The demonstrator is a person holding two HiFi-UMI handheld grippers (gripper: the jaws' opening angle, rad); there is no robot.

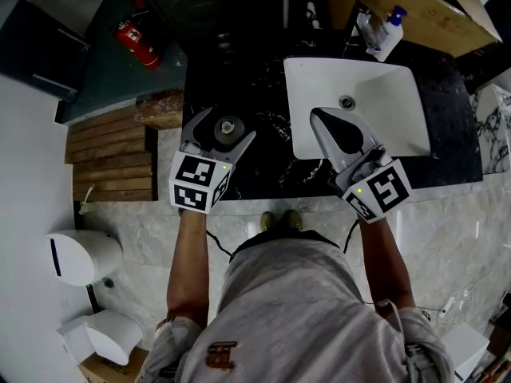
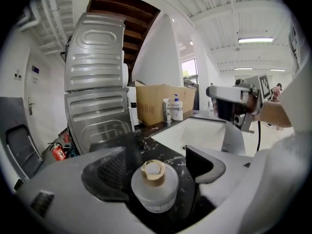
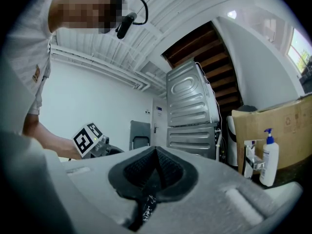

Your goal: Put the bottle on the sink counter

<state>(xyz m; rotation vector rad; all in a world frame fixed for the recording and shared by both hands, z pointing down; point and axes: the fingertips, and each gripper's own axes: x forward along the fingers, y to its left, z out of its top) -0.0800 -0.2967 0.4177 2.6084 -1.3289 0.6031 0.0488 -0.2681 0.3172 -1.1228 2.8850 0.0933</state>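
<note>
A small frosted bottle (image 1: 228,127) with a tan cap stands upright on the black marble counter (image 1: 259,170), left of the white sink (image 1: 395,102). My left gripper (image 1: 227,131) is open around it, one jaw on each side. In the left gripper view the bottle (image 2: 155,189) sits between the dark pads (image 2: 109,172), with a gap showing on its right side. My right gripper (image 1: 318,118) hovers over the sink's left part. Its jaws are shut with nothing between them, and in the right gripper view (image 3: 155,174) the pads meet.
A tap and a pump soap bottle (image 1: 390,27) stand behind the sink, next to a cardboard box (image 1: 415,6). A ribbed metal appliance (image 2: 95,96) stands behind the counter. A red fire extinguisher (image 1: 137,42) and wooden slats (image 1: 108,154) lie on the left.
</note>
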